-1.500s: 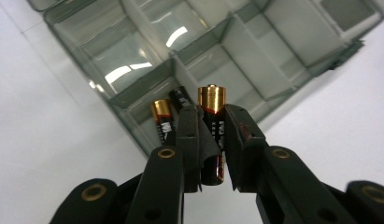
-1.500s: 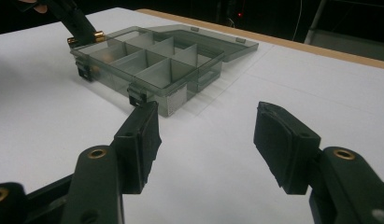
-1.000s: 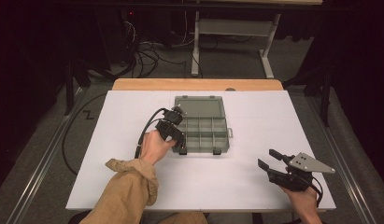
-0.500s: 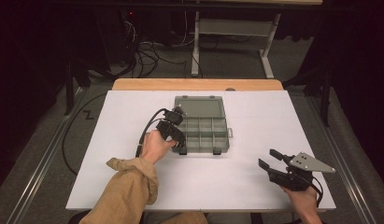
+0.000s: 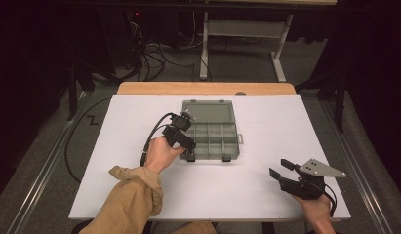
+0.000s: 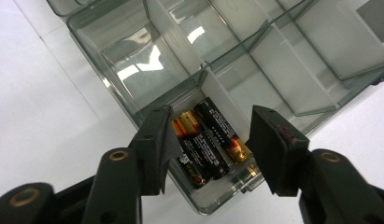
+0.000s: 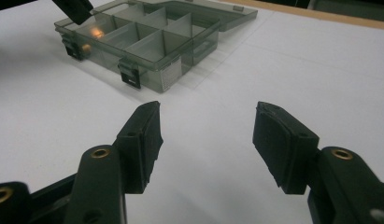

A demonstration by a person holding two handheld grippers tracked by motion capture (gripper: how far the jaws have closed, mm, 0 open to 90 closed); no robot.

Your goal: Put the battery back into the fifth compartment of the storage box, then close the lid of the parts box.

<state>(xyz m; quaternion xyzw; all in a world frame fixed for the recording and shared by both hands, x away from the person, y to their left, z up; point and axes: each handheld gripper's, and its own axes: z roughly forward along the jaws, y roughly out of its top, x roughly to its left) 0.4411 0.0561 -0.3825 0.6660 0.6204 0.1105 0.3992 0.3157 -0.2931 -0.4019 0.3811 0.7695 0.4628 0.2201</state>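
Left tongs [image 6: 206, 140] have just been spreading over batteries [image 6: 206, 142] lying in the organizer box's [image 5: 212, 134] near-left compartment, nothing pinched; a careless retreat could clip the wall. Right tongs [image 7: 206, 140] hover spread, near right.

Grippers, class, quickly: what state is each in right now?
Left gripper: open, jaws just opened, above batteries in the organizer box.
Right gripper: open, holding nothing.

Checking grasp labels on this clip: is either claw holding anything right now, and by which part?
Nothing is held. The left claw has just been opening above the batteries lying in the organizer box; its pads are clear of them. The right claw is open over the table.
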